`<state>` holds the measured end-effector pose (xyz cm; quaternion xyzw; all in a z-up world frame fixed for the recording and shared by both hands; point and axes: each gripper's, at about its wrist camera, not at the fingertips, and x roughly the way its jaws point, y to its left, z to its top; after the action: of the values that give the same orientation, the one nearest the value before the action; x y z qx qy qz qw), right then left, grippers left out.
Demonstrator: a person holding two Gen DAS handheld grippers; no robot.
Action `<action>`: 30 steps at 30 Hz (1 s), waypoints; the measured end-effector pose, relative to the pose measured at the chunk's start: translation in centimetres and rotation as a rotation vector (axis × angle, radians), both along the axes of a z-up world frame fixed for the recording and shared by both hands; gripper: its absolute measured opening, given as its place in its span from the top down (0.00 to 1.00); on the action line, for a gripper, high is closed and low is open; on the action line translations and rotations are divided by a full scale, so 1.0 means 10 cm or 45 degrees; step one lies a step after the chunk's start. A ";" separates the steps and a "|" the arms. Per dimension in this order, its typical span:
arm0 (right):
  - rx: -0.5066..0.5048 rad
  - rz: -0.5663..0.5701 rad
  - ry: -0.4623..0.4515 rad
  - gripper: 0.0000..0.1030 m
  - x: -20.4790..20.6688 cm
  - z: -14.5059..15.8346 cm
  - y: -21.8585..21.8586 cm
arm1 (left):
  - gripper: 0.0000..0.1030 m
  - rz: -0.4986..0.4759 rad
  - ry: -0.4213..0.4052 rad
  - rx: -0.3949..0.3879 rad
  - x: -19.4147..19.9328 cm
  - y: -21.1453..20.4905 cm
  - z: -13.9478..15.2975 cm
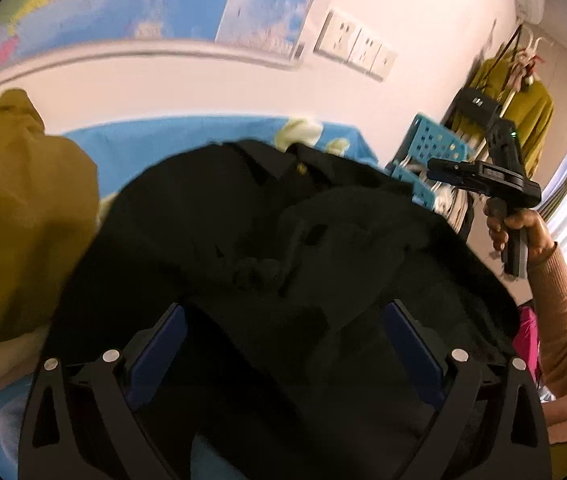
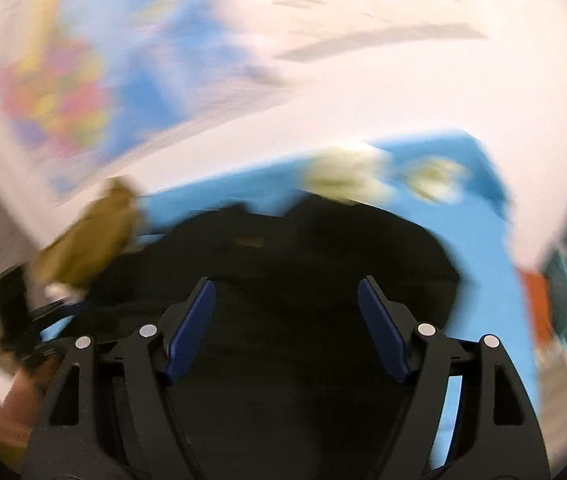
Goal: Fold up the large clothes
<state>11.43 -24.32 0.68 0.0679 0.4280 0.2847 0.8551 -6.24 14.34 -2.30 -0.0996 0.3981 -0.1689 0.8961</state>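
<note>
1. Nearest the lens, the left tool (image 1: 283, 344) stands with its blue pads wide apart over a black garment (image 1: 283, 248), holding nothing; cloth fills the gap, but neither pad pinches it.
2. The right tool (image 2: 286, 324) is equally wide open and empty above the same black garment (image 2: 303, 264). Its view is smeared with motion blur, so fine detail is lost there.
3. From the left wrist view, the right tool (image 1: 479, 176) shows at 3 o'clock, lifted off the cloth in the person's hand (image 1: 519, 228). I judge both are poised between grips, picking the next edge to take.
4. The black garment lies heaped and rumpled in the middle of a bed covered with a blue sheet (image 1: 155, 140). A collar with a small gold button sits at 12 o'clock, and a folded-over sleeve or panel bulges at centre. It looks thick and limp, not yet flat or squared.
5. A mustard garment (image 1: 15, 216) is piled at 9 o'clock, touching the black one's edge, probably set aside to keep the working area free.
6. A blue crate (image 1: 431, 148) stands off the bed at 2 o'clock.
</note>
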 end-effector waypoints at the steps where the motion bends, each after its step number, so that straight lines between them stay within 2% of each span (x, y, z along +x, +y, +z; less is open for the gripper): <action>1: -0.027 -0.049 0.046 0.28 0.10 -0.14 -0.11 | 0.13 0.004 0.014 0.011 0.03 -0.01 -0.02; 2: -0.030 -0.089 0.087 0.28 0.18 -0.28 -0.19 | 0.24 0.010 0.036 0.028 0.07 -0.03 -0.06; 3: -0.026 -0.095 0.116 0.28 0.23 -0.37 -0.22 | 0.30 0.014 0.058 0.038 0.11 -0.04 -0.09; 4: -0.011 -0.093 0.152 0.28 0.28 -0.48 -0.27 | 0.43 0.014 0.067 0.038 0.13 -0.05 -0.10; 6: 0.010 -0.067 0.195 0.29 0.37 -0.63 -0.19 | 0.50 0.021 0.062 0.053 0.15 -0.07 -0.13; 7: 0.007 -0.049 0.171 0.37 0.37 -0.65 -0.19 | 0.56 0.025 0.050 0.071 0.15 -0.08 -0.12; 8: 0.023 -0.006 0.151 0.69 0.39 -0.64 -0.15 | 0.60 0.028 0.038 0.096 0.15 -0.10 -0.11; 9: 0.040 0.031 0.160 0.87 0.40 -0.63 -0.17 | 0.63 0.036 0.022 0.122 0.15 -0.11 -0.08; 11: 0.060 0.059 0.091 0.93 0.38 -0.51 -0.17 | 0.75 0.046 -0.019 0.135 0.16 -0.10 0.00; 12: 0.119 0.063 0.054 0.93 0.36 -0.41 -0.24 | 0.77 0.055 -0.046 0.138 0.15 -0.09 0.05; 14: 0.184 0.000 -0.025 0.94 0.35 -0.23 -0.42 | 0.79 0.043 -0.178 0.111 0.10 -0.04 0.21; 16: 0.279 -0.082 -0.030 0.94 0.42 -0.20 -0.65 | 0.79 0.014 -0.231 0.102 0.08 -0.06 0.27; 17: 0.271 -0.114 -0.001 0.94 0.47 -0.28 -0.69 | 0.79 -0.015 -0.238 0.133 0.09 -0.10 0.25; 18: 0.208 -0.126 0.018 0.94 0.51 -0.36 -0.65 | 0.78 -0.037 -0.230 0.222 0.12 -0.17 0.18; 19: 0.143 -0.136 0.037 0.94 0.54 -0.44 -0.61 | 0.77 -0.038 -0.185 0.316 0.18 -0.23 0.06; 21: 0.020 -0.146 0.067 0.93 0.55 -0.60 -0.48 | 0.64 -0.033 -0.037 0.430 0.33 -0.29 -0.20; 22: 0.003 -0.153 0.069 0.90 0.55 -0.62 -0.50 | 0.55 -0.007 0.022 0.486 0.38 -0.30 -0.33; 24: -0.042 -0.188 0.032 0.79 0.50 -0.57 -0.48 | 0.47 0.025 0.012 0.455 0.37 -0.24 -0.35; 25: -0.060 -0.210 -0.006 0.72 0.46 -0.50 -0.48 | 0.32 0.028 0.010 0.414 0.35 -0.19 -0.31; 26: -0.071 -0.223 -0.069 0.69 0.37 -0.39 -0.48 | 0.23 0.027 0.005 0.377 0.33 -0.15 -0.26; 27: -0.076 -0.221 -0.109 0.67 0.31 -0.32 -0.47 | 0.23 0.027 -0.025 0.316 0.29 -0.08 -0.18; 29: -0.082 -0.173 -0.192 0.66 0.17 -0.15 -0.37 | 0.19 0.042 -0.063 0.283 0.23 -0.02 -0.08; 30: -0.071 -0.105 -0.225 0.66 0.07 -0.08 -0.28 | 0.18 0.051 -0.070 0.262 0.21 0.02 -0.03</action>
<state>12.18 -27.10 -0.08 0.0363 0.3553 0.2423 0.9021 -4.15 14.56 -2.64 -0.0104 0.3866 -0.1116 0.9154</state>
